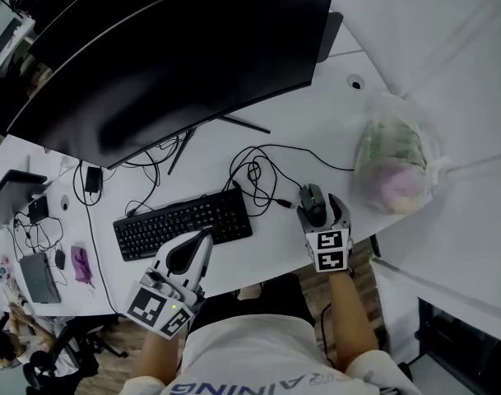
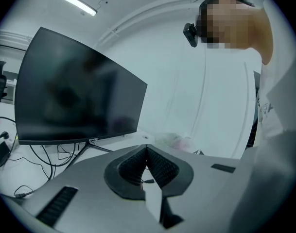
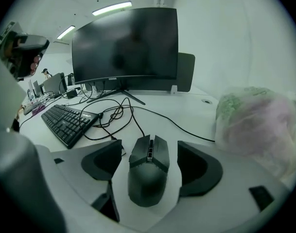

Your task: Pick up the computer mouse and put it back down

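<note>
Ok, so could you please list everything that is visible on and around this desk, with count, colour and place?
desk: 1, white, under everything
monitor: 1, black, curved, screen dark, at the back of the desk
keyboard: 1, black, in front of the monitor
computer mouse: 1, black, right of the keyboard, on the desk
cables: several, black, tangled between keyboard and mouse
plastic bag: 1, translucent, green and pink contents, right of the mouse
purple object: 1, far left of the desk, too small to identify
left gripper: 1, grey, jaws together, empty, above the keyboard's near edge
right gripper: 1, grey, jaws apart either side of the mouse, not touching it
</note>
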### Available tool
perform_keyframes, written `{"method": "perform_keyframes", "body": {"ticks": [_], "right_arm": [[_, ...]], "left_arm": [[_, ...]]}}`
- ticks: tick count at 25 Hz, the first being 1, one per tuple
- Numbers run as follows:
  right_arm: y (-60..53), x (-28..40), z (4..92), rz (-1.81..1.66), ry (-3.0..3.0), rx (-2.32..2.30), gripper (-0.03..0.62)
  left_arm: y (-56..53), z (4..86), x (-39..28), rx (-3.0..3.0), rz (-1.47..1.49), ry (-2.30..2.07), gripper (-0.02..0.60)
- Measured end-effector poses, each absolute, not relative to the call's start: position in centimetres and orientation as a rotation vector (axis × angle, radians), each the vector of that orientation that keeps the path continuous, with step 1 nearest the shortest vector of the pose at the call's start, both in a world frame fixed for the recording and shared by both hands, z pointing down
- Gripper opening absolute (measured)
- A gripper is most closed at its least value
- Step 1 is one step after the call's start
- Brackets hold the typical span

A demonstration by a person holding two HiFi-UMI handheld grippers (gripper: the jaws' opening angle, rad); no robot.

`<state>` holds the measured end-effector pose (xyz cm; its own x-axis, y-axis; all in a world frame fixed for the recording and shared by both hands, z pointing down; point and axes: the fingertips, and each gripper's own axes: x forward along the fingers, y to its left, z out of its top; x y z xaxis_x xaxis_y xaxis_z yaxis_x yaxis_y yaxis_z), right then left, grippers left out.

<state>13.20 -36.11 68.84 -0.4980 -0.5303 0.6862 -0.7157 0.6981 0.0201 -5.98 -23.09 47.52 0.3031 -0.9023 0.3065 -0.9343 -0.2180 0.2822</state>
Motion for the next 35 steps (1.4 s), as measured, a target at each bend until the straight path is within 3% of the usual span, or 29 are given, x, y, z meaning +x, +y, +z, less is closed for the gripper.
{"method": "perform_keyframes", "body": {"ticks": [14,35], "right_arm": [[-36.5,13.3,73.2,0.414,-2.166,0.932,0.341],[-36.0,13.2,70.8,0.377,-2.235,0.962,0.314]], "left_arm": [[-23.6,48.7,-6.8,2.112,0.106,-1.65,0.008],[-22.5,47.5,-7.1,2.13,0.087,-1.663,0.008]]}}
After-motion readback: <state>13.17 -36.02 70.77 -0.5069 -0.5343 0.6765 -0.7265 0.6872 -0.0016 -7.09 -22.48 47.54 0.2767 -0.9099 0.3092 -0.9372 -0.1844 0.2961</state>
